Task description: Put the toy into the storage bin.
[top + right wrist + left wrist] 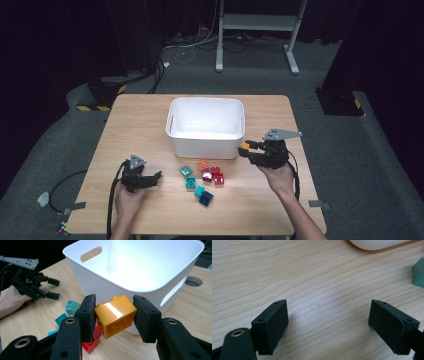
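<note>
Squarely between the right tool's [113, 316] pads, the orange brick [115, 315].

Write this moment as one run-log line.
right hand-held gripper: shut on orange block | white bin: empty | left hand-held gripper: open, on table

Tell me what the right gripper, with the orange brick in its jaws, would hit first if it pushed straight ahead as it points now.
Most likely the white bin: the right gripper aims the orange brick at its near wall, just below the rim. Depth is hard to judge, so it might clear the rim.
</note>
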A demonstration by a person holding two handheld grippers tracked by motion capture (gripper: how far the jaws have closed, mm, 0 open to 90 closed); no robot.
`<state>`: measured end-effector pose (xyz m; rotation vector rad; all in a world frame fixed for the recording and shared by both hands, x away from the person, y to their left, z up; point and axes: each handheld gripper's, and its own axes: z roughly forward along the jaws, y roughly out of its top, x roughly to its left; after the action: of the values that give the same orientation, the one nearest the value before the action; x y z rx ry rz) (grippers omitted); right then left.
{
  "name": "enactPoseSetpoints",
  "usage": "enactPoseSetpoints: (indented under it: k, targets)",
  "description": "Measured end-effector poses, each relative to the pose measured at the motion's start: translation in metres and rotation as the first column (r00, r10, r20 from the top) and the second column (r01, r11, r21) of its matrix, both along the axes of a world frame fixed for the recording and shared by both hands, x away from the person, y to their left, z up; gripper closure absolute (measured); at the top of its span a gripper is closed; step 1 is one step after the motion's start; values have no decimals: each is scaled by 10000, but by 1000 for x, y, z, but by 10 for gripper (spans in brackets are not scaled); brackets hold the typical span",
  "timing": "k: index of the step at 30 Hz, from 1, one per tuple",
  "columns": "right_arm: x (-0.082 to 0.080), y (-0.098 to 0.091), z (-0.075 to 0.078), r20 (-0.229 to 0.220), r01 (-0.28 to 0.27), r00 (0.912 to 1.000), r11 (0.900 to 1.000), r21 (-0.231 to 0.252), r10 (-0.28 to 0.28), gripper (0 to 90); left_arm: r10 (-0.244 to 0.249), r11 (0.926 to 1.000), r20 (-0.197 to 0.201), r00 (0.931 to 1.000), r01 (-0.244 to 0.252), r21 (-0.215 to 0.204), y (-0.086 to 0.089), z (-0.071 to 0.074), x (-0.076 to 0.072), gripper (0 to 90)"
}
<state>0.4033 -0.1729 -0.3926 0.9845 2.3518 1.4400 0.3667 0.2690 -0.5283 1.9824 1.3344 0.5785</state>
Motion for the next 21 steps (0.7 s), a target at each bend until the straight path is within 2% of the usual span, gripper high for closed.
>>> enactPoseSetpoints:
  k: [5,10,21]
  targets:
    - [7,3,11,148,-117,9998,9999,-74,118,549,-4,10000,-6,10000,4,5,0,0,0,163]
    - [14,4,19,176,-23,9998,10000,54,22,549,-6,10000,-7,10000,6,6,0,0,0,163]
    - [28,12,32,219,-7,9998,9999,-135,10,549,-5,10000,-5,10000,5,4,0,0,0,163]
